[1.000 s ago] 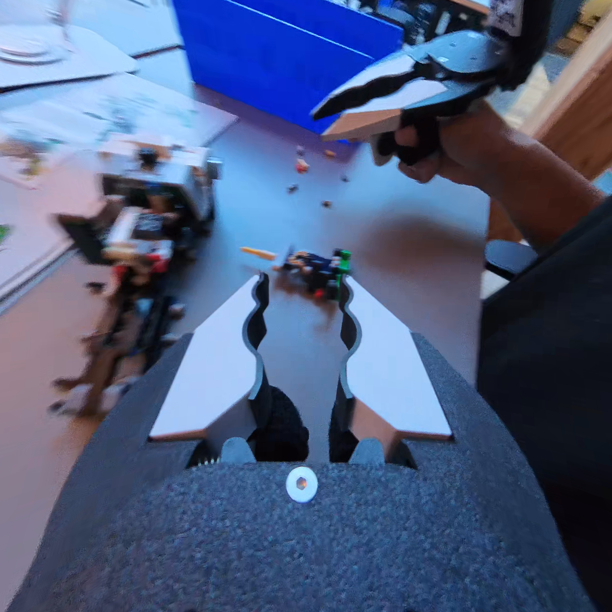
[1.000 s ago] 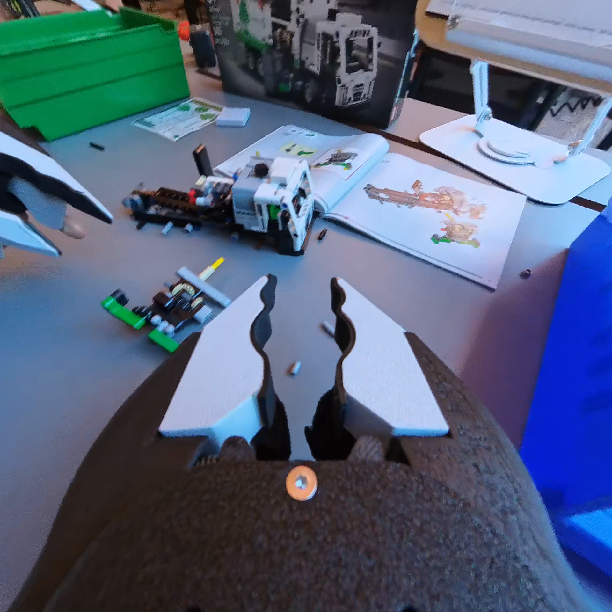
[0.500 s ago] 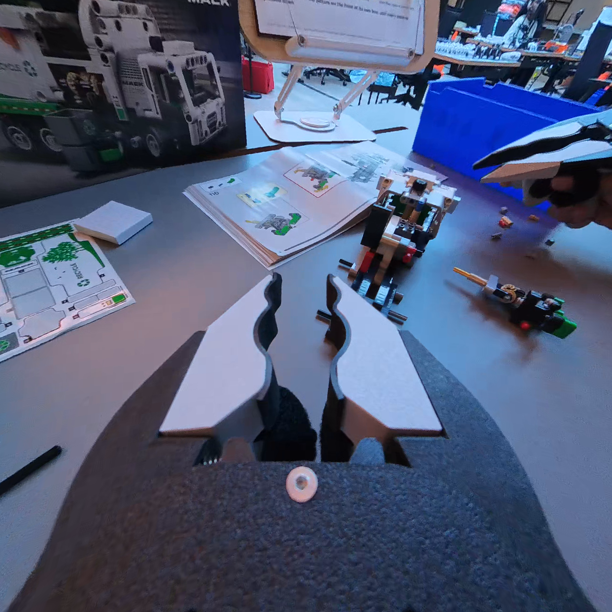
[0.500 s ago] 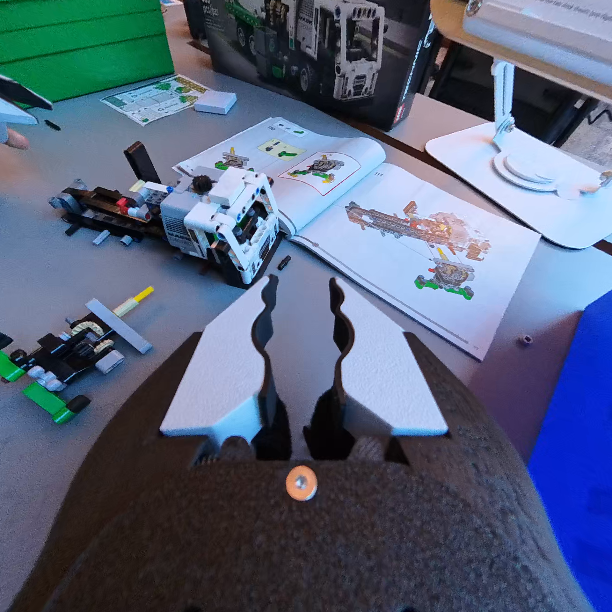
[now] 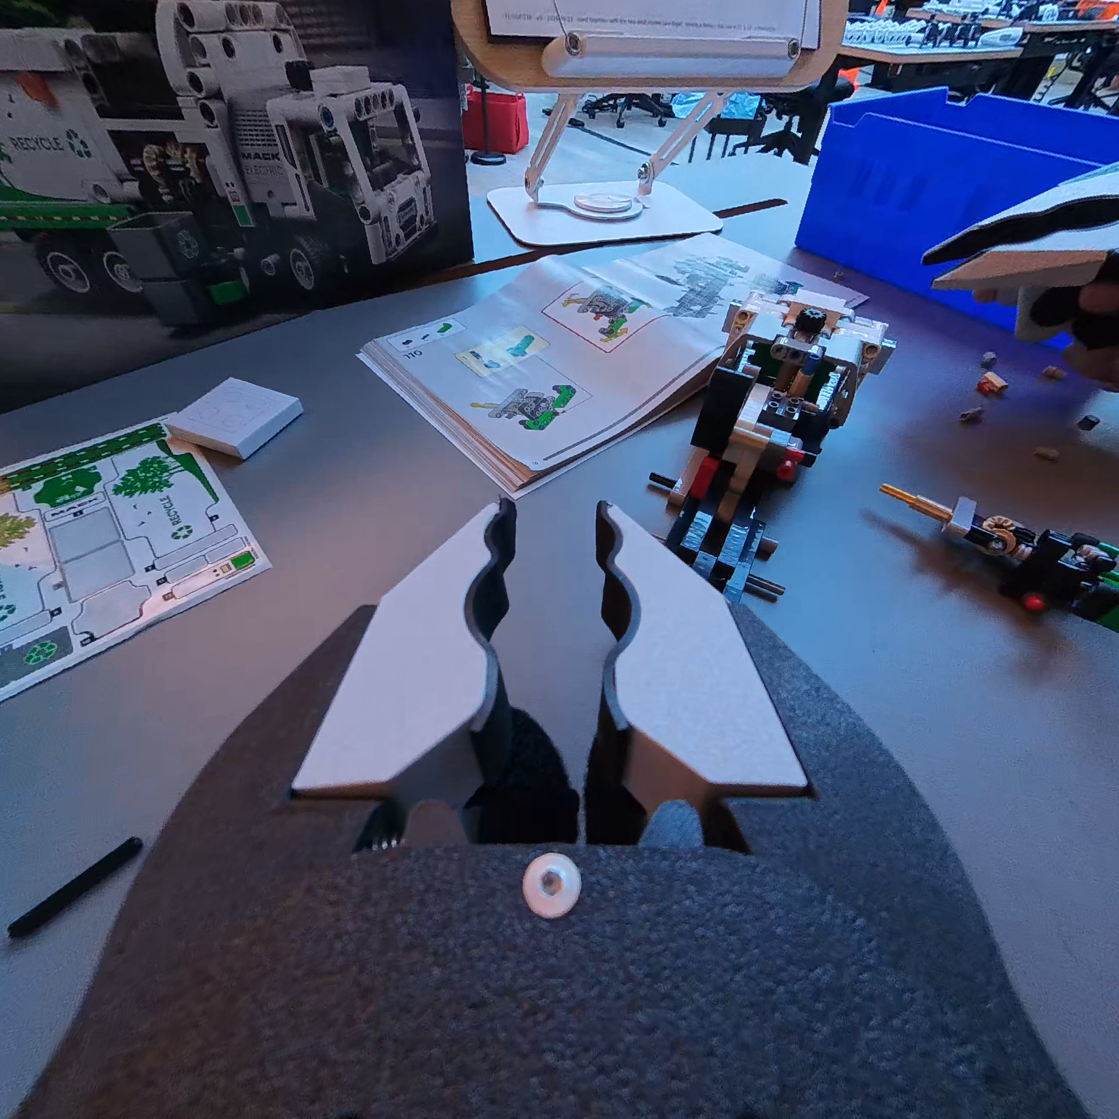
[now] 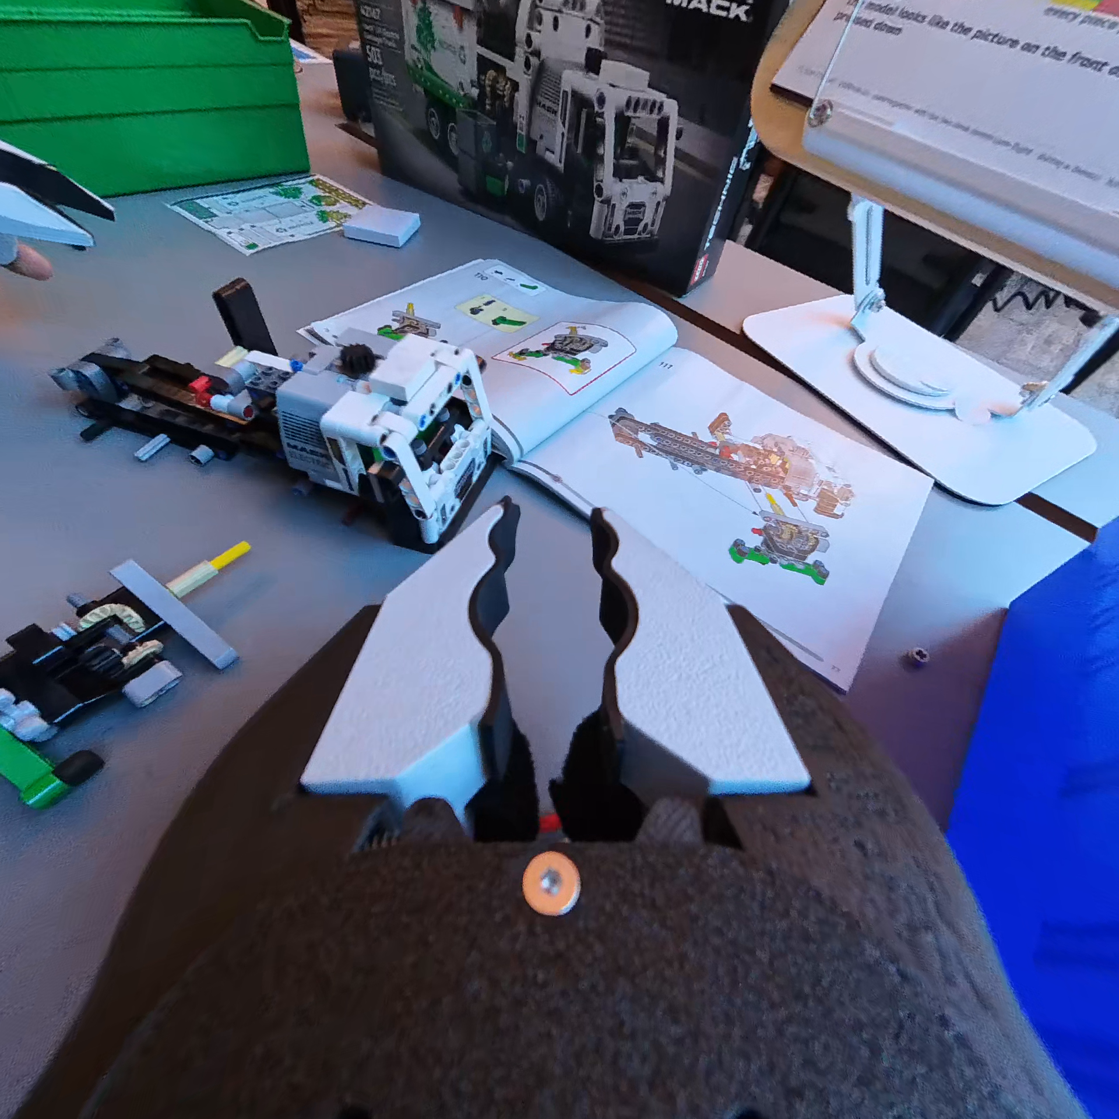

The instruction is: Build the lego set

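Note:
A part-built white and black lego truck [image 6: 363,424] lies on the grey table [image 6: 121,514] beside an open instruction booklet [image 6: 696,472]; the left wrist view shows it too [image 5: 781,387]. A small black and green sub-assembly with a yellow axle [image 6: 103,654] lies apart from it, and shows in the left wrist view [image 5: 1023,557]. My left gripper [image 5: 556,511] is open and empty above bare table, left of the truck's rear. My right gripper [image 6: 552,514] is open and empty, just right of the truck's cab. Each gripper shows at the edge of the other's view.
The set's box [image 5: 230,151] stands at the back. A sticker sheet [image 5: 103,545] and a small white pad [image 5: 236,418] lie left. A blue bin [image 5: 944,181] stands right, a green bin [image 6: 145,97] far left, a white stand [image 6: 920,393] behind. Loose small pieces [image 5: 993,387] lie near the blue bin. Some 30 centimeters of space lies between my two pairs of fingers.
Both grippers' jaws have narrowed with nothing between them. My left gripper swung left from the sub-assembly toward the booklet. My right gripper moved toward the truck's cab.

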Tool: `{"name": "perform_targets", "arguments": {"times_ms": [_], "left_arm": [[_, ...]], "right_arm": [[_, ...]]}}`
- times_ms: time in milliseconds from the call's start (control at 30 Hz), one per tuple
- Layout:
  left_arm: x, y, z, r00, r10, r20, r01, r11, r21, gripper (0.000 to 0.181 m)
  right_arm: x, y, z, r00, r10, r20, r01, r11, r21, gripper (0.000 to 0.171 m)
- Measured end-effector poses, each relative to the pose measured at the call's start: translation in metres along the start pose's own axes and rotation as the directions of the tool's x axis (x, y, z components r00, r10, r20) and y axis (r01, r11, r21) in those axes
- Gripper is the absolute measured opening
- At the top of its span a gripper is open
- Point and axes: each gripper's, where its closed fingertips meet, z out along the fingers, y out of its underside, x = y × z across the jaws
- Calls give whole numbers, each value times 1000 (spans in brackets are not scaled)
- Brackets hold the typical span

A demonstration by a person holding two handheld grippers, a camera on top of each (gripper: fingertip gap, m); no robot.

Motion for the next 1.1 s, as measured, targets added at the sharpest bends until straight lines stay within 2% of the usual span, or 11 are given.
{"name": "perform_targets", "arguments": {"times_ms": [267, 667, 1000, 1067, 1100], "left_arm": [[3, -1, -1, 1000, 18, -9, -18, 1000, 9, 24], [3, -2, -3, 997, 67, 35, -67, 998, 21, 23], [1, -4, -5, 994, 81, 67, -83, 996, 27, 23], [6, -7, -10, 994, 75, 84, -78, 996, 42, 22], [17, -8, -13, 997, 50, 51, -52, 998, 35, 23]], "right_arm": [[-8, -11, -8, 1000, -30, 2, 30, 999, 36, 24], [-22, -11, -25, 999, 29, 27, -32, 995, 92, 21], [-29, -6, -21, 999, 24, 42, -27, 998, 61, 21], [-38, -5, -23, 996, 39, 81, -42, 998, 36, 21], [-49, -2, -26, 989, 61, 134, -60, 998, -8, 22]]}}
